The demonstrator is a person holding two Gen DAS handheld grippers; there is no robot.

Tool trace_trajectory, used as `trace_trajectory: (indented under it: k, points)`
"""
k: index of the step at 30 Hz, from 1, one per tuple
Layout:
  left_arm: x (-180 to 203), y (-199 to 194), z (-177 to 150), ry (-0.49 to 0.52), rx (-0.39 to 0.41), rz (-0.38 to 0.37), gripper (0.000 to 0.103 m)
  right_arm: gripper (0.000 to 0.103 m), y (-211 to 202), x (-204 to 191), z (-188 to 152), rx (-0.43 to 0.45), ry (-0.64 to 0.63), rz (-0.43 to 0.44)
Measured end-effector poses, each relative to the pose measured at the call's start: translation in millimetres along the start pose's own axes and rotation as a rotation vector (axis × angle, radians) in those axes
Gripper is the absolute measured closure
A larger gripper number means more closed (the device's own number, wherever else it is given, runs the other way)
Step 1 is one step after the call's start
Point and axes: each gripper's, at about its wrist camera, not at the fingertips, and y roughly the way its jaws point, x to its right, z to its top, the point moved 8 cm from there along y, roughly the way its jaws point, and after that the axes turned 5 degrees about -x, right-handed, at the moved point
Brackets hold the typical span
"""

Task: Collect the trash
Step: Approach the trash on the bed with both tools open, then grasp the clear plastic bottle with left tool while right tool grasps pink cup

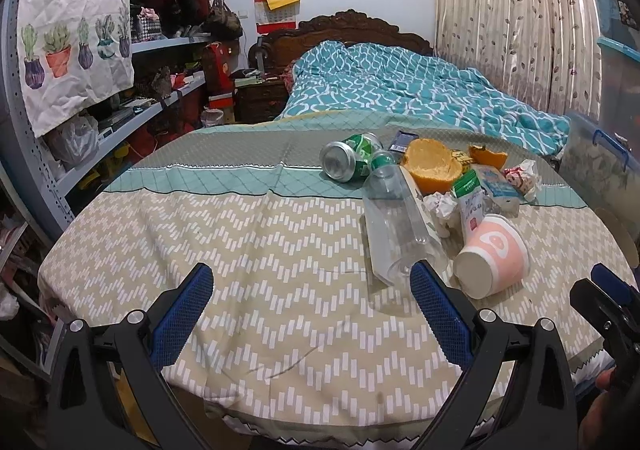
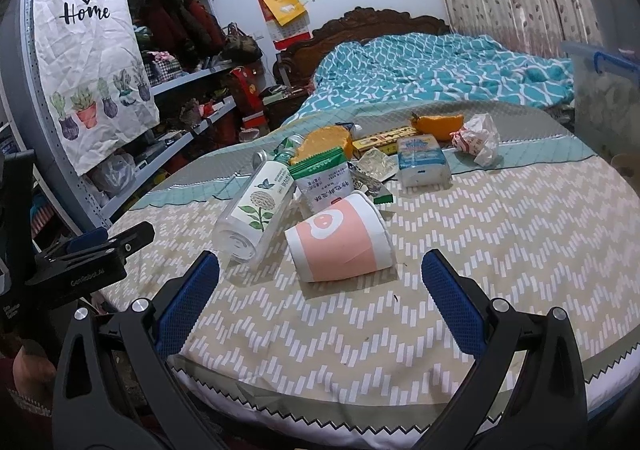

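Both tongs, left gripper [image 1: 312, 286] and right gripper [image 2: 320, 276], gape wide and empty, staged for approach. Pink paper cup [image 2: 342, 242] lies tipped at centre frame beside clear bottle [image 2: 256, 217].

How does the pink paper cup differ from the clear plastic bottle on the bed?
The paper cup is opaque, pink and white, short and wide; the plastic bottle is see-through, long and slim, with a flower label. The cup's mouth is open, while the bottle has a green cap. The cup lies nearer the right gripper. Both lie tipped on their sides and look empty.
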Motion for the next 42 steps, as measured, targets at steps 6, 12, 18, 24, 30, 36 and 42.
trace_trajectory:
  k: [6, 12, 18, 24, 30, 36, 42]
  points:
    - [1, 2, -2, 0.009, -0.014, 0.010, 0.009, 0.003, 4, 2, -2, -0.017, 0.012, -0.004]
    - [-1, 6, -5, 0.004, -0.032, 0.016, 0.009, 0.003, 8, 6, -4, -0.037, 0.031, -0.008]
    - [-2, 9, -7, 0.004, -0.048, 0.013, 0.009, 0.003, 12, 10, -6, -0.055, 0.046, -0.011]
    - [0, 16, -9, 0.004, -0.072, -0.004, 0.009, 0.003, 20, 14, -11, -0.090, 0.070, -0.009]
    - [14, 38, 9, 0.004, -0.128, -0.117, 0.009, 0.003, 52, 15, -11, -0.165, 0.008, -0.034]
    - [40, 87, 39, -0.070, -0.268, -0.294, 0.009, 0.003, 79, 10, 2, -0.193, -0.083, -0.068]
    - [68, 140, 37, -0.075, -0.424, -0.348, 0.009, 0.003, 104, 12, 5, -0.250, -0.144, -0.106]
